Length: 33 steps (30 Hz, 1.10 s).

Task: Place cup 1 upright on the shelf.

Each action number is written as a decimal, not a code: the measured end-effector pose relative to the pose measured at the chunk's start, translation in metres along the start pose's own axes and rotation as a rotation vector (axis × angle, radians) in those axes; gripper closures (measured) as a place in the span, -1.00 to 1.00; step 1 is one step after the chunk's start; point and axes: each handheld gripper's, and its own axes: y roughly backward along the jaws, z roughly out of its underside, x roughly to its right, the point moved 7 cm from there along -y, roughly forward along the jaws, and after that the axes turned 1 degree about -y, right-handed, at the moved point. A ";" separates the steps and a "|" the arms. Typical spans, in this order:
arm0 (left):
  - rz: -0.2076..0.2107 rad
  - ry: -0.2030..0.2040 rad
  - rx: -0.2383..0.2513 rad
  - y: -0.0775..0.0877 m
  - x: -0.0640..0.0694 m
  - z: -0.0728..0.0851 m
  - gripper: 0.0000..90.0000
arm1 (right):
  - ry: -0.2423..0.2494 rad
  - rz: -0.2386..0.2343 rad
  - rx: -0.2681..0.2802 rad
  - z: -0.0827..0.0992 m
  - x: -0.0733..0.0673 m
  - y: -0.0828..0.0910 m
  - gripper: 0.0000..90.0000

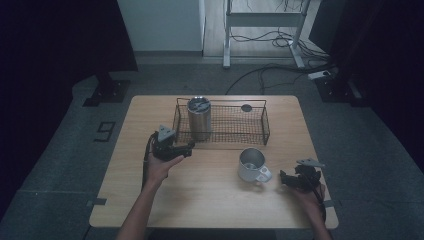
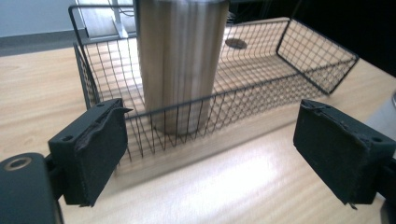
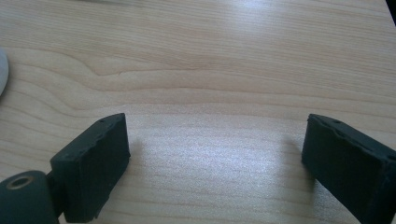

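At the left of the wooden table [image 1: 210, 200] the left gripper [image 1: 187, 148] sits just in front of the wire basket [image 1: 265, 125], its jaws apart with nothing between them – in the left gripper view they frame the basket's near wall, with bare wood below. Behind that wall stands the steel tumbler [image 1: 199, 118], upright in the left end of the basket [image 2: 322, 56], its lid on top; the same tumbler [image 2: 180, 60] rises past the top of the left gripper view. I judge it stiff and fairly weighty for its size, and its smooth metal side looks slippery, so a grip wants the pads square across the middle of the body, above the basket's rim, rather than at the lid or the base. A small dark disc [image 1: 246, 108] lies on the basket floor towards its right end, well apart from the tumbler. Right of centre, on the open table in front of the basket, a metal mug [image 1: 252, 165] stands upright with its handle turned towards the right gripper [image 1: 283, 178]. That gripper rests near the mug's handle but is not touching it – its jaws stand wide over bare wood in the right gripper view, holding nothing
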 end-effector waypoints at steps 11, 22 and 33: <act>0.045 0.010 -0.018 0.024 0.004 0.036 -0.73 | 0.001 0.000 0.001 0.000 0.000 0.000 -0.83; 0.071 0.016 -0.041 0.037 0.001 0.074 -0.72 | 0.000 0.001 0.000 0.000 0.000 0.000 -0.83; 0.033 0.011 -0.095 0.033 -0.001 0.089 -0.69 | -0.001 0.000 0.000 0.000 0.000 0.000 -0.83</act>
